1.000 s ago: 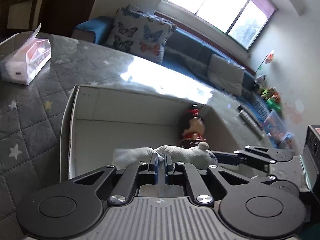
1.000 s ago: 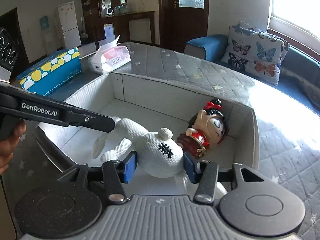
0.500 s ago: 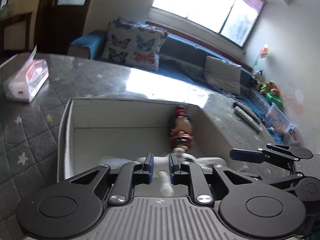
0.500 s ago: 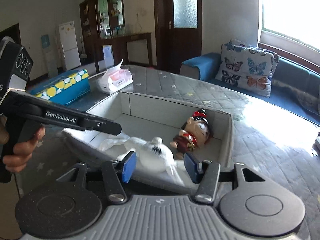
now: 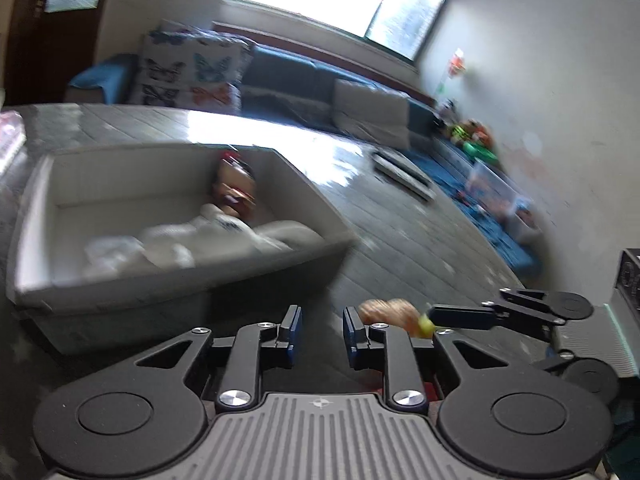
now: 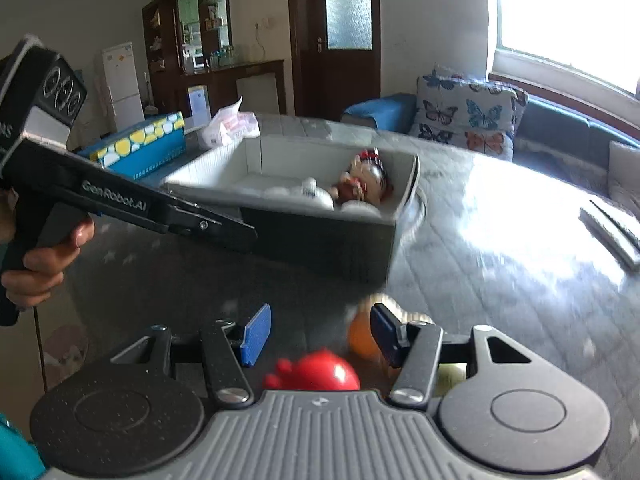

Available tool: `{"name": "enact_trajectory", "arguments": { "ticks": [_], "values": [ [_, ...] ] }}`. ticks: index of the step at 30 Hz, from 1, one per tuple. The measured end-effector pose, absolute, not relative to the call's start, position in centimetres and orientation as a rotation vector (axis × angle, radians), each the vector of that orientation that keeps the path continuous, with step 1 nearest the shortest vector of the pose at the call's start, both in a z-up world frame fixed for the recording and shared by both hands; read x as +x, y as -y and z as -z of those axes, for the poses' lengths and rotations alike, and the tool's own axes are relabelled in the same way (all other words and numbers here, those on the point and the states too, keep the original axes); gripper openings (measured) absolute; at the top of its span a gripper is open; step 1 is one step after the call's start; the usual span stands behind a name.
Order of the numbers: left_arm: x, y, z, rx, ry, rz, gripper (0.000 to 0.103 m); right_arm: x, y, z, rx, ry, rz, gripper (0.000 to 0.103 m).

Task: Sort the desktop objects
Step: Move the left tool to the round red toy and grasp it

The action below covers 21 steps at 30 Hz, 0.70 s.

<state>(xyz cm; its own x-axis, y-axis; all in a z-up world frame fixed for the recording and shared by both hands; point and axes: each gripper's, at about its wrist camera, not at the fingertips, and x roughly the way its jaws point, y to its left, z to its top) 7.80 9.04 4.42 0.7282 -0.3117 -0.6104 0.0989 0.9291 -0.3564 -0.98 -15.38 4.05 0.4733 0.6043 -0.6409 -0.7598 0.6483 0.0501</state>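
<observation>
A grey open box [image 5: 32,208] [image 6: 404,184] stands on the quilted table and holds a white plush toy [image 5: 208,228] [image 6: 312,196] and a red-and-black doll [image 5: 236,184] [image 6: 364,184]. My left gripper [image 5: 318,330] is open and empty, pulled back in front of the box. My right gripper [image 6: 320,332] is open and empty, low over a red toy [image 6: 320,372] and an orange toy [image 6: 360,336] near the table's front. The right gripper's fingers [image 5: 460,314] show in the left wrist view beside a tan toy [image 5: 384,312].
A tissue pack [image 6: 228,126] and a blue-and-yellow box [image 6: 140,144] lie beyond the grey box. A remote [image 5: 404,170] [image 6: 612,232] lies on the table to the right. A sofa with butterfly cushions [image 6: 468,116] is behind the table.
My left gripper let go of the white plush toy and opened. Both grippers drew back out of the box toward the small toys at the table's front.
</observation>
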Motion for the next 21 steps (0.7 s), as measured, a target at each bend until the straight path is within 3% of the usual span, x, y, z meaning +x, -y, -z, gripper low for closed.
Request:
{"name": "enact_trajectory", "arguments": {
  "ticks": [21],
  "values": [
    [8.6, -2.8, -1.2, -0.253, -0.847, 0.403, 0.030, -2.3, 18.1, -0.1, -0.182, -0.757, -0.811, 0.057]
  ]
}}
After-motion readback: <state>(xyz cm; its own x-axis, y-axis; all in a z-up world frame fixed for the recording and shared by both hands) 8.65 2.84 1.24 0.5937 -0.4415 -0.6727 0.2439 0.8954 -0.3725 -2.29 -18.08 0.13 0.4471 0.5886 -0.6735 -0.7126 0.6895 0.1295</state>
